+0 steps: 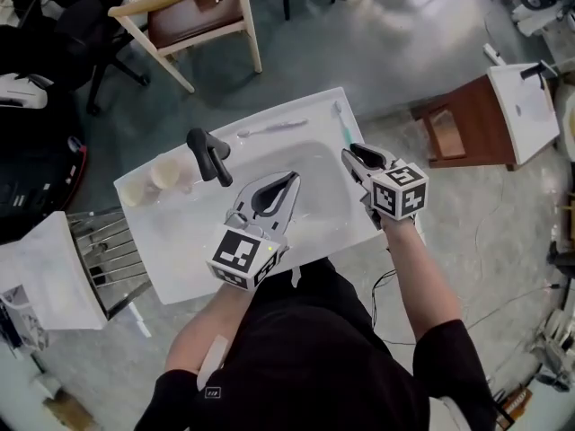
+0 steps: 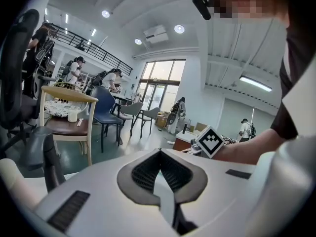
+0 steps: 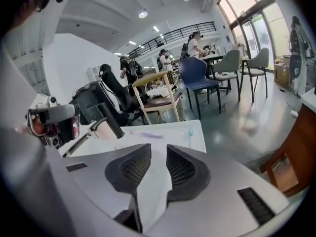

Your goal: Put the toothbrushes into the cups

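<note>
A white sink counter (image 1: 171,268) carries two pale cups (image 1: 153,181) at its back left, beside a black faucet (image 1: 208,154). Along the far rim lie a purple-white toothbrush (image 1: 273,128) and a teal toothbrush (image 1: 344,129); the right gripper view shows the purple toothbrush (image 3: 147,135) and the teal toothbrush (image 3: 190,131) too. My left gripper (image 1: 293,178) hovers over the basin, shut and empty, its tips meeting in the left gripper view (image 2: 159,151). My right gripper (image 1: 348,154) hangs just short of the teal brush, jaws slightly apart (image 3: 158,146), nothing between them.
A wooden chair (image 1: 193,12) stands beyond the sink. A brown stool (image 1: 467,119) with a white top sits to the right. A metal rack (image 1: 112,259) and a white bin are at the left, with black office chairs behind.
</note>
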The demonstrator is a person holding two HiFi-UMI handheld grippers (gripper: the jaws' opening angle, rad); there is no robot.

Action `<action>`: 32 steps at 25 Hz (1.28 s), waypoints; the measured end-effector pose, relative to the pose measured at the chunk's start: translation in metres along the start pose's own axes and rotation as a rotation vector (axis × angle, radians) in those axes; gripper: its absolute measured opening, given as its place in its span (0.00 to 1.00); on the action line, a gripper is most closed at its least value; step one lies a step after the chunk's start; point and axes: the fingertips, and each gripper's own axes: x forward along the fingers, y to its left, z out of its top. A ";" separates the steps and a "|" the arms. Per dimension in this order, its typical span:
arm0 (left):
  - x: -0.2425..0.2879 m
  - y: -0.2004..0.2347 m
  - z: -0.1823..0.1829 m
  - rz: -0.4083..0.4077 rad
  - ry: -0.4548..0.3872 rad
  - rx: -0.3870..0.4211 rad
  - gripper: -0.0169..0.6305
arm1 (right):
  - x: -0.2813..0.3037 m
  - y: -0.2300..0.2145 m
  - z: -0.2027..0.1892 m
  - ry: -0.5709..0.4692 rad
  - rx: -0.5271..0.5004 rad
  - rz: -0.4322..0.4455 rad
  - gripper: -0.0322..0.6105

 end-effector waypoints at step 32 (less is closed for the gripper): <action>-0.050 0.003 0.030 0.276 -0.040 -0.009 0.03 | 0.027 -0.065 -0.026 0.142 -0.084 0.000 0.16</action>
